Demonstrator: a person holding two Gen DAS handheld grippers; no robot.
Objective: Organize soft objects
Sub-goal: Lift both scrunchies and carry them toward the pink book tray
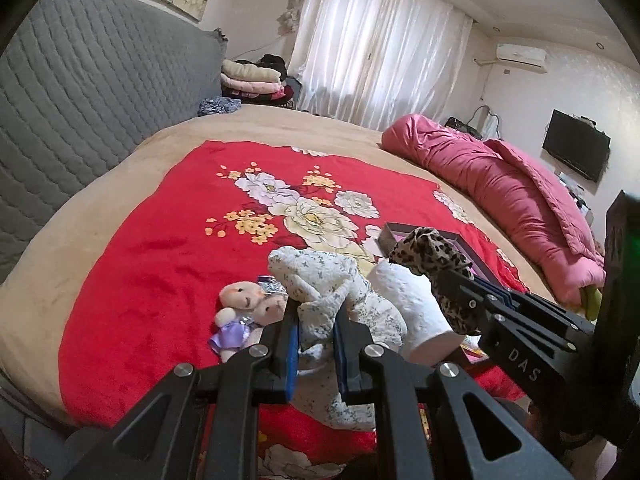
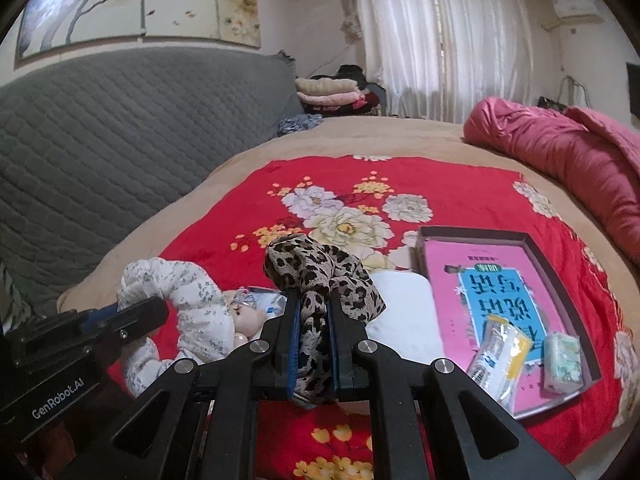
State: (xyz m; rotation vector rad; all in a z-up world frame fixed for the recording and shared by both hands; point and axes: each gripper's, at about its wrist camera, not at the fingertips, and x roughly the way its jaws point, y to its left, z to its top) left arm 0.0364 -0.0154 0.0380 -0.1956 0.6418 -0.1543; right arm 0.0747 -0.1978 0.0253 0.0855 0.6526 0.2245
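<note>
My left gripper [image 1: 316, 322] is shut on a white floral cloth [image 1: 320, 276], held just above the red blanket; it also shows in the right wrist view [image 2: 188, 292]. My right gripper [image 2: 313, 312] is shut on a leopard-print cloth [image 2: 316, 268], also seen in the left wrist view [image 1: 432, 250]. A small doll [image 1: 240, 304] in a purple dress lies left of the floral cloth. A white paper roll [image 1: 412, 304] lies between the two cloths.
A dark tray [image 2: 560, 264] at the right holds a pink book [image 2: 492, 280], a yellow packet [image 2: 496, 356] and a tissue pack [image 2: 564, 356]. A pink quilt [image 1: 500, 196] lies far right. Grey headboard [image 1: 80, 92] at left. Folded clothes [image 1: 256, 80] are stacked beyond the bed.
</note>
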